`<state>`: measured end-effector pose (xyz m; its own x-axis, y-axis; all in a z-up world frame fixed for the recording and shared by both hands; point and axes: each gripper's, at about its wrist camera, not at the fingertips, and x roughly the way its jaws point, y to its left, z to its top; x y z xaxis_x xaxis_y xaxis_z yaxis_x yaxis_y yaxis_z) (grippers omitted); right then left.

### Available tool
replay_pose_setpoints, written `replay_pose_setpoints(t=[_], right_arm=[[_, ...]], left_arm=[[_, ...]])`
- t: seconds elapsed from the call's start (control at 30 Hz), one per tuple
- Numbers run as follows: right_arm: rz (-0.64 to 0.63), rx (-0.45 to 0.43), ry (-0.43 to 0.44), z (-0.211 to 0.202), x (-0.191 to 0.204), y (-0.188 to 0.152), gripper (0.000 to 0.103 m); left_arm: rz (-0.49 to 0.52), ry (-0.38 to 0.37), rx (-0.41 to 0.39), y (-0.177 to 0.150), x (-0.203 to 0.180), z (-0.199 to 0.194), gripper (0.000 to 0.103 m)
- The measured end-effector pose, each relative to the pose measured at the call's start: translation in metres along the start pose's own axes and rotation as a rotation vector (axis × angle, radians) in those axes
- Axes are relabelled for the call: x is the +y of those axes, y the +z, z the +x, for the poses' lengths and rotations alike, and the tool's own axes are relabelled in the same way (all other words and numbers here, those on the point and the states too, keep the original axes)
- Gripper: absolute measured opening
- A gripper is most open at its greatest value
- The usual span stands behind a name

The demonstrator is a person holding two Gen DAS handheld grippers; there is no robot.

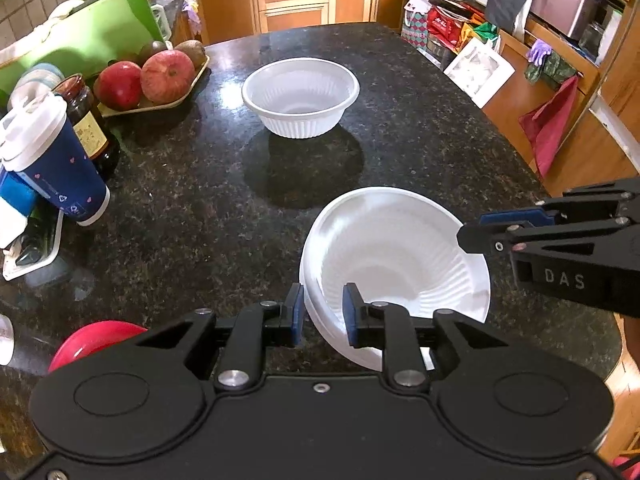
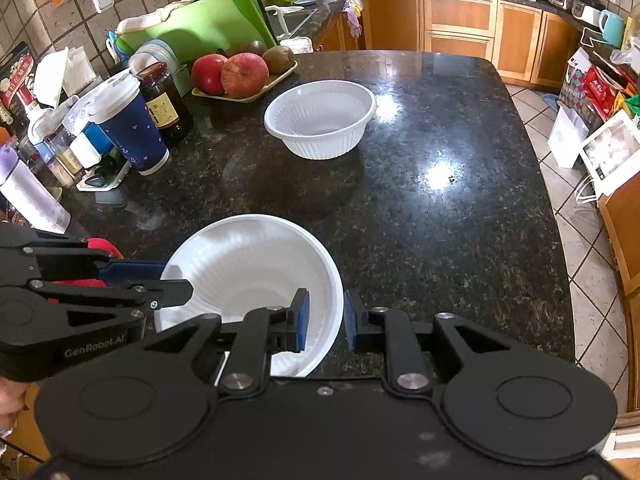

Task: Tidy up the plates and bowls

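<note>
Slippage is the main risk here. The near white bowl (image 1: 384,256) sits tilted at the near edge of the dark stone counter (image 1: 200,200), its mouth turned toward the far side. It looks like thin, ribbed plastic, and a second rim along its left side suggests two bowls nested together, though I cannot be sure. Neither tool seems to have a firm hold on it, so it could drop flat, rock, or slide toward the near edge. If only one gripper closes and pulls, the light bowl would likely swing or the nested pair could come apart. A hard squeeze could buckle the rim.

The left gripper (image 1: 322,312) straddles the bowl's left rim with its jaws narrowly apart. The outer pad is right against the wall, while the inner pad stands off it, so the rim is between the jaws but not clamped. The right gripper (image 2: 326,320) straddles the right rim the same way, slightly parted, with bare white showing between its inner pad and the wall.

The far white bowl (image 1: 300,96) stands upright and alone mid-counter, well apart from both tools. That seems the likely place to stack.
</note>
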<state>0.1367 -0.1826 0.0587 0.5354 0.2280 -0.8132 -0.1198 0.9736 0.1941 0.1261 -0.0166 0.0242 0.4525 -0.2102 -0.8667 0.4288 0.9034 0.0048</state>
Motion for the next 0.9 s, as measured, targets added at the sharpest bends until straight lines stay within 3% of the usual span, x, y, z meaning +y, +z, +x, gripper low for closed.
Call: replay_pose_setpoints(t=[0.4,0.9], right_arm=[[0.012,0.000,-0.010,0.005,-0.003,0.001,0.021],[0.009,-0.013,-0.001,0.001,-0.002,0.002,0.021]], left_arm=[[0.015,-0.041,-0.027,-0.003,0.007,-0.011,0.031],[-0.027,0.007,-0.065,0.007,0.023,-0.016,0.031]])
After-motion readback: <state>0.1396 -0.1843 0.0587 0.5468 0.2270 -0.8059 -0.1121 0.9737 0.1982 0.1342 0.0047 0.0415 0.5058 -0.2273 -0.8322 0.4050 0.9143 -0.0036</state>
